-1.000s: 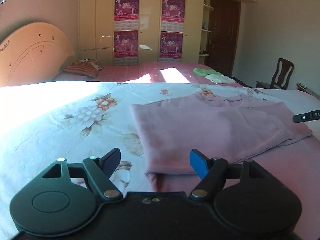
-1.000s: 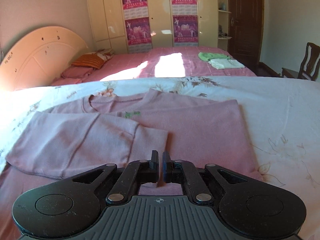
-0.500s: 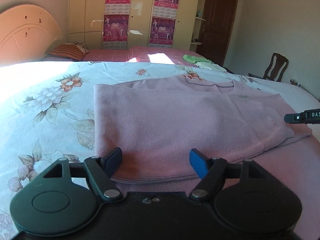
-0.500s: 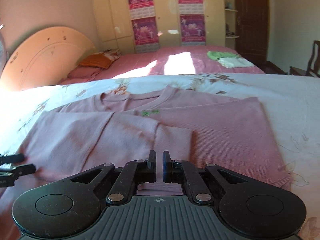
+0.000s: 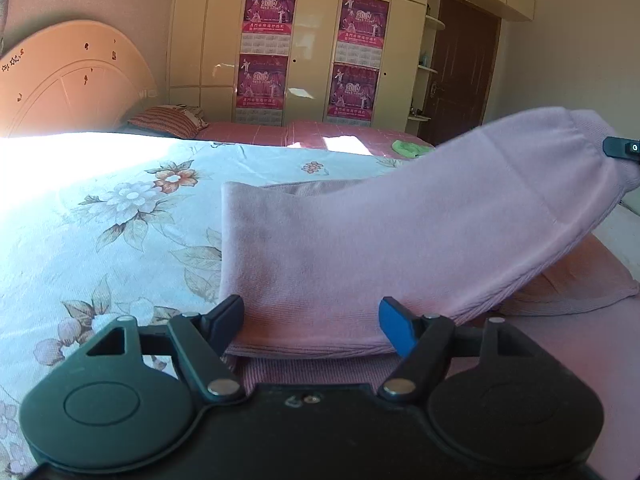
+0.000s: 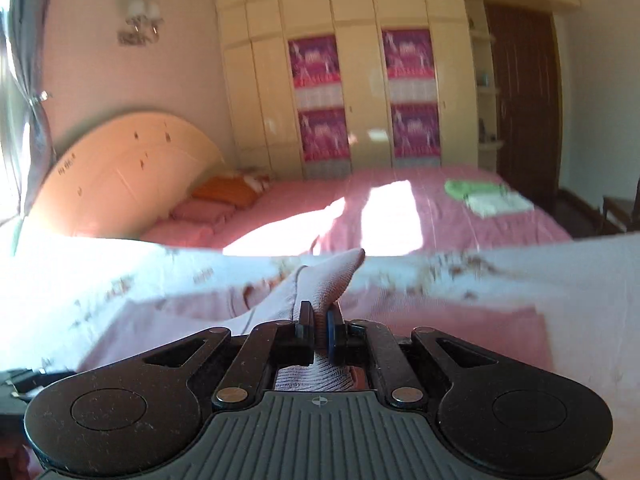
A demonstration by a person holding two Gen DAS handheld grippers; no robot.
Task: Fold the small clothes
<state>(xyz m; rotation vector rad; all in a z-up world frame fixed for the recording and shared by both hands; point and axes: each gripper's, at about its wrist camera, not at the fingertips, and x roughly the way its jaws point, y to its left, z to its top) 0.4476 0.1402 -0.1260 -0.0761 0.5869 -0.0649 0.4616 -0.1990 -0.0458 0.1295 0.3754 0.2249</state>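
Note:
A pink sweater (image 5: pixel 360 248) lies on the floral bedsheet (image 5: pixel 100 220). My left gripper (image 5: pixel 312 316) is open, its fingers either side of the sweater's near hem, low over the bed. My right gripper (image 6: pixel 319 326) is shut on the sweater's sleeve (image 6: pixel 320 280) and holds it lifted above the bed. In the left wrist view the raised sleeve (image 5: pixel 520 184) stretches up to the right, where the right gripper's tip (image 5: pixel 624 148) shows at the edge.
A second bed with a pink cover (image 6: pixel 400 216) stands behind, with a green and a white folded cloth (image 6: pixel 484 196) and a striped pillow (image 5: pixel 168 120). A headboard (image 5: pixel 68 80), wardrobe (image 5: pixel 312 40) and dark door (image 5: pixel 460 68) lie beyond.
My right gripper has closed on the sleeve and lifted it up off the sweater. My left gripper stays open at the near hem and has moved slightly closer.

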